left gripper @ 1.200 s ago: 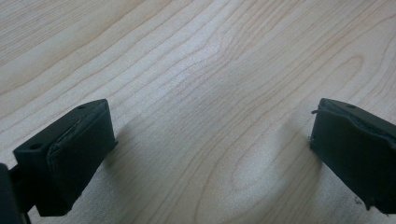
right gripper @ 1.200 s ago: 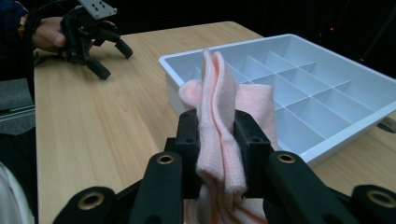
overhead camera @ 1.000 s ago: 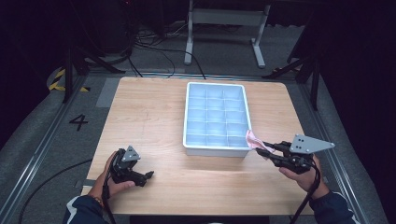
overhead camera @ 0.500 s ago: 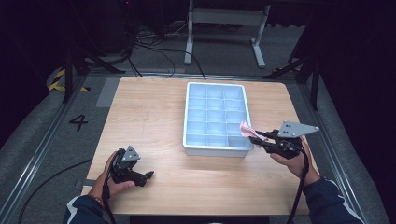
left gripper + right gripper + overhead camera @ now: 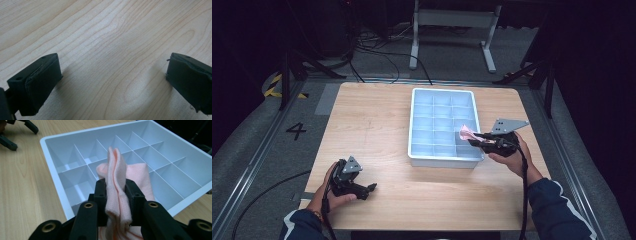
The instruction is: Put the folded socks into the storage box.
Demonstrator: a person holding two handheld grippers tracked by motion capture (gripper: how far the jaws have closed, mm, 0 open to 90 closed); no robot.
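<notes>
From the high view the whole layout reads at once: a pale wooden table (image 5: 377,125) with visible grain, a white plastic tray divided into square compartments (image 5: 417,125) standing near its middle, and a hand at each near corner. The right gripper (image 5: 473,141), black with a grey three-cornered plate on top, reaches over the tray's right wall, and a small fold of pink cloth (image 5: 467,133) shows at its tip, above the compartments on the tray's right side. The left gripper (image 5: 371,188) rests low on the bare wood near the table's front left, well apart from the tray.

The right gripper view gives what the high view is too small to tell: the soft pink knitted cloth (image 5: 117,182) is pinched between the two black jaws, which are closed tight on it, its folded layers standing up in a ridge above the pads and a flatter part hanging behind. Thin smooth dividers cross the glossy tray (image 5: 50,152) beneath it, and the cloth hangs above the cells rather than lying in one.

The left gripper view shows matte black rubbery pads (image 5: 40,82) standing wide apart, with bare wood grain between them and nothing held.
</notes>
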